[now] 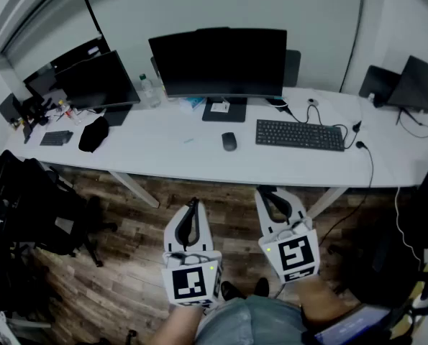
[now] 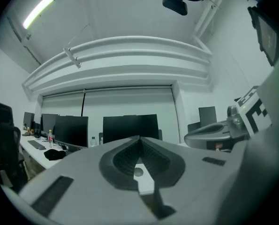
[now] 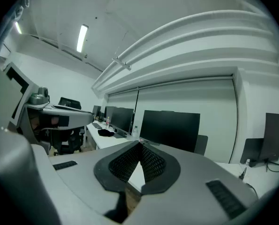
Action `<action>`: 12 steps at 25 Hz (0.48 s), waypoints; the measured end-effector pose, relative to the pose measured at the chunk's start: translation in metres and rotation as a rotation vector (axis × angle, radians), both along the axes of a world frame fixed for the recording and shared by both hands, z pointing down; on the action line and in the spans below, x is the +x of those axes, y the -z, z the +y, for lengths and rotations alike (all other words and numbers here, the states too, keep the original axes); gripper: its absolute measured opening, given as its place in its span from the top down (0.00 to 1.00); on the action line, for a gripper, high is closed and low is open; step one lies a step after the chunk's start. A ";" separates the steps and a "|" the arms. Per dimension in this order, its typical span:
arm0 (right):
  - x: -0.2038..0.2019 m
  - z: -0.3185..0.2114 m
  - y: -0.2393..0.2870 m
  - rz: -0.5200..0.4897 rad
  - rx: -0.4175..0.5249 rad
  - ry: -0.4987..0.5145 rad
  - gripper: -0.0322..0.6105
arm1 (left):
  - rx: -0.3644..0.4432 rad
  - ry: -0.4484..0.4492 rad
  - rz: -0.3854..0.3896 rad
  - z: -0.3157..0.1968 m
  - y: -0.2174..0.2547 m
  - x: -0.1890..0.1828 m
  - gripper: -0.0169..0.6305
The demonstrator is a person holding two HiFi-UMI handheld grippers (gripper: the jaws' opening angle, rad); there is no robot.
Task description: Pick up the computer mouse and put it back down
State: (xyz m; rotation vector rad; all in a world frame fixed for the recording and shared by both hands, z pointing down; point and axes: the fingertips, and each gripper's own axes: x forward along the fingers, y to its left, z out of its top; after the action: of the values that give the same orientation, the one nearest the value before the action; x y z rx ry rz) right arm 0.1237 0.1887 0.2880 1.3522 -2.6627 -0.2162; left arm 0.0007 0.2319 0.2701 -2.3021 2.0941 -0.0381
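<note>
Standing well back from the long white surface [image 1: 163, 153], the person held both grippers level over the wood floor [image 1: 127, 228], and nothing of the task had begun. A big dark monitor [image 1: 219, 63] sat at the middle of the surface, with a black keyboard [image 1: 300, 134] in front of it toward the right. The left gripper [image 1: 193, 204] had its fingers pressed together at the tips with nothing between them. The right gripper [image 1: 265, 194] was likewise closed and empty. The mouse [image 1: 229, 141] lay flat on the surface just left of the keyboard and in front of the monitor's foot, well apart from both grippers.

To my eye the step in hand was the approach. It would go best if one gripper spread its fingers before it reached the surface and came in over the mouse. It should then close squarely on the two long sides rather than the ends, so the shell wouldn't squirt out. The keyboard stood near on the right, so the left side looked the freer way in. A low lift and a flat set-down would do.

The only container I could make out was a small bottle [image 1: 146, 90], upright by the monitor's left edge. What it held I couldn't tell.
</note>
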 end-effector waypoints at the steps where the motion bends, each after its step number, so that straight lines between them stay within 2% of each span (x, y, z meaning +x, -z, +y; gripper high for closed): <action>1: -0.001 0.001 0.000 0.000 -0.002 -0.001 0.93 | 0.019 -0.009 0.003 0.000 0.003 0.001 0.96; 9: -0.006 0.006 0.002 0.005 0.010 -0.008 0.93 | 0.030 -0.017 0.005 0.003 0.005 -0.004 0.96; 12: -0.010 0.007 0.005 -0.034 0.015 -0.005 0.93 | 0.023 -0.038 -0.004 0.003 0.006 -0.007 0.96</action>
State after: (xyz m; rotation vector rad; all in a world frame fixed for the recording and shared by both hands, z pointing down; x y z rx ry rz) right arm 0.1141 0.1958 0.2825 1.3798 -2.6903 -0.2145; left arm -0.0058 0.2347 0.2643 -2.3255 2.0374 -0.0175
